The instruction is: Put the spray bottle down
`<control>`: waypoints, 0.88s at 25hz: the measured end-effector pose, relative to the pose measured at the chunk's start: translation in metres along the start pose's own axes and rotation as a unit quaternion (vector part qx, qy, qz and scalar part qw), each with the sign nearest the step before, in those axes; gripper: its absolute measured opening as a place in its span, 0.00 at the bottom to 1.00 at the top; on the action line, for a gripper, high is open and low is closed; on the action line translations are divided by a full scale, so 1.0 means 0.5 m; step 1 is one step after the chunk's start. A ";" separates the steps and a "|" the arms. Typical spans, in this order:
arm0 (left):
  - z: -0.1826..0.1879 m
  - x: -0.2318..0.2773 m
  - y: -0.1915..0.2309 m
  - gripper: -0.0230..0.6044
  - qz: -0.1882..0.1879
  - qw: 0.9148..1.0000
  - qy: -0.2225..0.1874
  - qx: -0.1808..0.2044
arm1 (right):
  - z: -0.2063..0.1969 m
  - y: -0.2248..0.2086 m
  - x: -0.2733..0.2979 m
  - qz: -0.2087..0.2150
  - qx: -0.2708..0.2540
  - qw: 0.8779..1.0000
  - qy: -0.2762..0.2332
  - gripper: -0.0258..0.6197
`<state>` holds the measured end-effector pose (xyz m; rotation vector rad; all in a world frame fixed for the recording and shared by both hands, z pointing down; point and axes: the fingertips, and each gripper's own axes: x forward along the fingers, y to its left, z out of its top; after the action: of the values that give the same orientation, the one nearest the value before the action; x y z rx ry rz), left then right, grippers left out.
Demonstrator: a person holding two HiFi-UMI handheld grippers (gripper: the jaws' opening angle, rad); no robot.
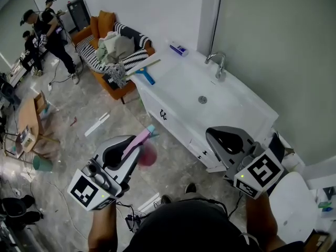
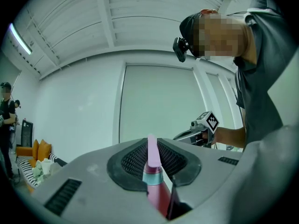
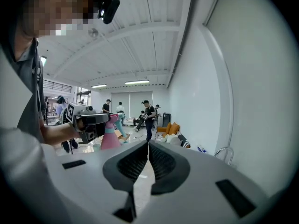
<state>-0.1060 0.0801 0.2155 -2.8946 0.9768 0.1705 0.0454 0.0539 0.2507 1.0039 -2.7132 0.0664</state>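
One pink spray bottle point(image 1: 147, 155) is clamped in the left gripper point(image 1: 128, 152), whose jaws press on its neck just under the pale pink trigger head, as the left gripper view shows with the bottle point(image 2: 153, 181) standing between the ribbed pads. It hangs in the air over the floor, off the near side of the white bathtub point(image 1: 157, 96), tilted rather than upright. The right gripper point(image 1: 223, 139) hovers near the bathtub's near corner, jaws pressed together with nothing between them. A blue-handled squeegee point(image 1: 144, 72) lies across the bathtub's left rim, and a chrome faucet point(image 1: 218, 64) stands on its far edge. To set the bottle down well, I would turn it upright first, lower it until its base sits flat on a bare stretch of rim clear of the squeegee, and only then part the jaws.
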 end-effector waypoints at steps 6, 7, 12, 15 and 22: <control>0.000 0.054 -0.016 0.14 0.013 1.000 0.002 -0.003 | -0.003 -0.057 -0.013 0.014 -0.003 1.000 -0.007 0.06; -0.003 0.062 -0.018 0.14 0.016 1.000 0.004 -0.002 | -0.006 -0.065 -0.016 0.017 -0.003 1.000 -0.008 0.06; -0.004 0.107 -0.029 0.14 0.023 1.000 -0.001 0.002 | -0.023 -0.106 -0.029 0.026 -0.001 1.000 -0.008 0.06; -0.034 0.117 -0.037 0.14 0.028 0.999 0.023 -0.001 | -0.037 -0.126 -0.035 0.026 0.002 1.000 -0.007 0.06; -0.025 0.134 -0.024 0.14 0.013 1.000 0.004 -0.010 | -0.045 -0.134 -0.025 0.018 0.005 1.000 0.005 0.06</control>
<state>-0.0447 0.0481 0.2197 -2.9036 1.0195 0.1722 0.1028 0.0136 0.2666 0.9538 -2.7254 0.0919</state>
